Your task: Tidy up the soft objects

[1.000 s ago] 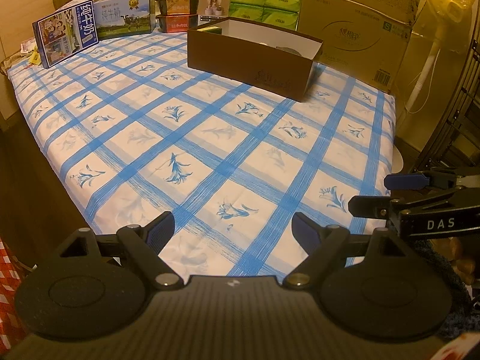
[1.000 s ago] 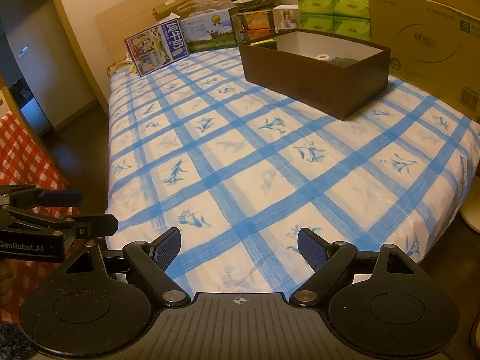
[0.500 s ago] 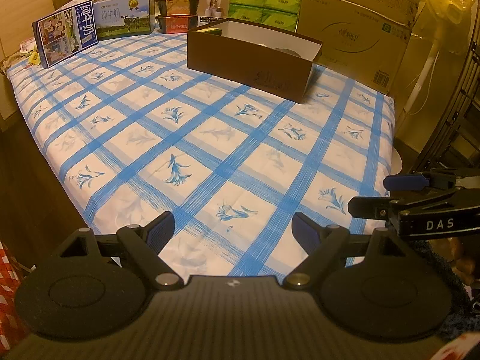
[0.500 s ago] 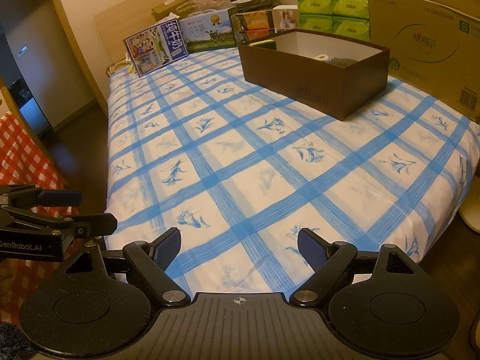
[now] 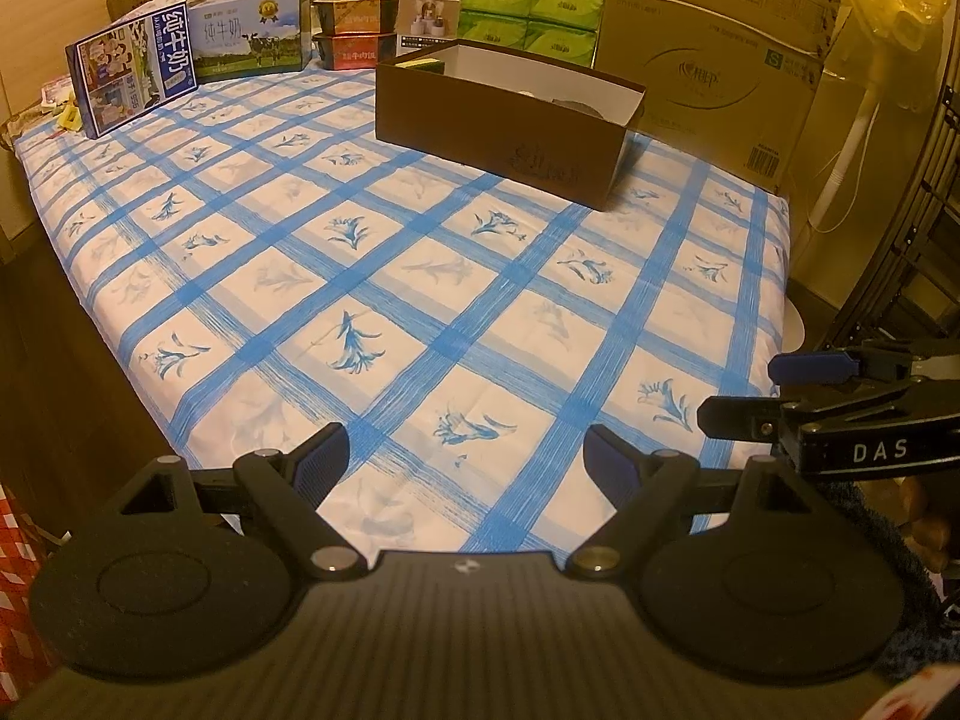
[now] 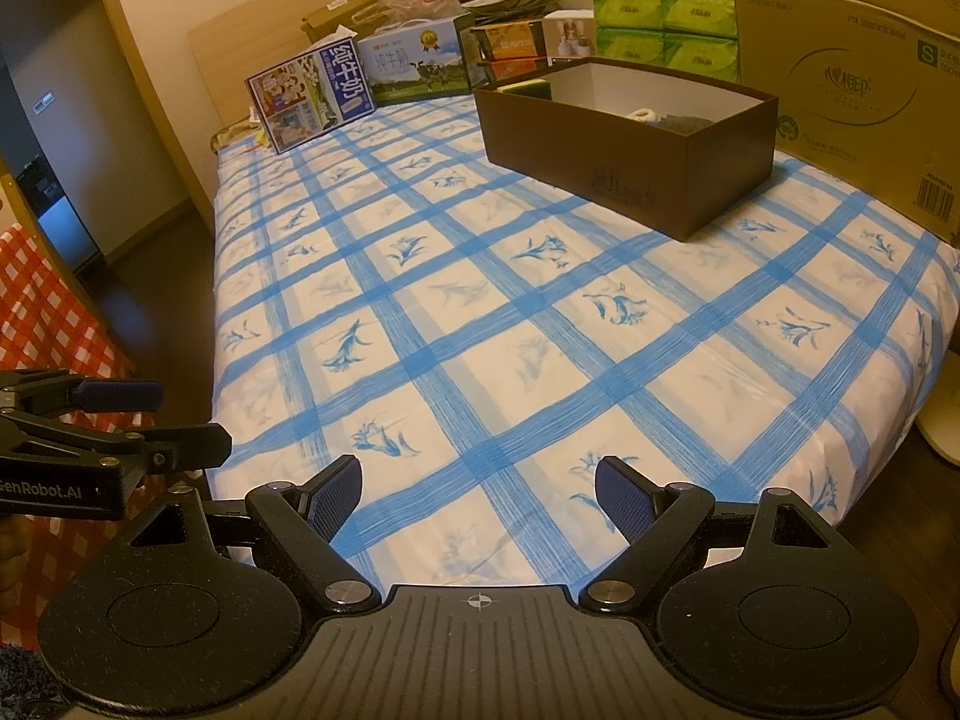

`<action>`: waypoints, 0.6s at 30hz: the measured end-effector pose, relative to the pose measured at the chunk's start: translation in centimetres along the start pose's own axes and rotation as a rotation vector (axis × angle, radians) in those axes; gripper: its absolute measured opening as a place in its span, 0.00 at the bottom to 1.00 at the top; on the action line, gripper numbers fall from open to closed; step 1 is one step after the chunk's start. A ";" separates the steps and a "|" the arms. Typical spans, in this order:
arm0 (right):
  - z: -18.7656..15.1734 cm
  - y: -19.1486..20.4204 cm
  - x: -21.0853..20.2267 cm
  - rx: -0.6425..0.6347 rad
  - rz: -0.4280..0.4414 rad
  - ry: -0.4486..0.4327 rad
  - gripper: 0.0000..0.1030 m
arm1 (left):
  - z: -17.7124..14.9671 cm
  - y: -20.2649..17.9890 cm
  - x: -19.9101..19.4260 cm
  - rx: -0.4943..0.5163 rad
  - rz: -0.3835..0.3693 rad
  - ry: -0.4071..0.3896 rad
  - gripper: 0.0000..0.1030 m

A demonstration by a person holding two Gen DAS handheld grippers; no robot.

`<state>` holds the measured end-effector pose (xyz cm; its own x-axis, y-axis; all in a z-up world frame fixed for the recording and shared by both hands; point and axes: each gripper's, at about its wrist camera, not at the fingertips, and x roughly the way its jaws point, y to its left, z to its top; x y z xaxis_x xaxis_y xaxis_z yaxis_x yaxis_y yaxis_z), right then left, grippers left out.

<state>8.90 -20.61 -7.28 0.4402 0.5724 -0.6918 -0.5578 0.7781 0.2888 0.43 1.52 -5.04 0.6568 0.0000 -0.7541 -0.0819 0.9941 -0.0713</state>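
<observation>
Right gripper (image 6: pixel 479 495) poised wide open, empty, above near edge of blue-checked bed (image 6: pixel 510 360); open brown box (image 6: pixel 627 138) toward far right corner.

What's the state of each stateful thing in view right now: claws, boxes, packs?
Left claw: open, nothing between the jaws, above the near bed edge.
Right claw: open, nothing held.
Brown box: lid off, upright on the bedsheet, some items inside at the far end.
Large cardboard carton: closed, upright behind the brown box.
Milk cartons: closed, standing at the head end.
Green tissue packs: sealed, stacked.
</observation>
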 end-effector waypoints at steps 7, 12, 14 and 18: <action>0.0 0.0 0.0 0.000 0.000 -0.001 0.82 | 0.1 0.0 0.0 0.000 0.000 0.000 0.82; 0.0 0.0 0.0 0.001 0.000 0.000 0.82 | 0.0 0.0 0.0 0.000 0.000 -0.001 0.82; 0.0 -0.1 0.0 0.000 -0.001 0.001 0.82 | 0.0 -0.1 0.0 0.000 -0.001 -0.002 0.82; 0.0 -0.1 0.0 0.000 0.000 0.001 0.82 | 0.1 -0.1 0.0 0.000 0.000 -0.002 0.81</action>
<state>8.95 -20.66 -7.29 0.4398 0.5718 -0.6925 -0.5577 0.7783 0.2884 0.52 1.47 -4.97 0.6583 0.0002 -0.7527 -0.0817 0.9941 -0.0712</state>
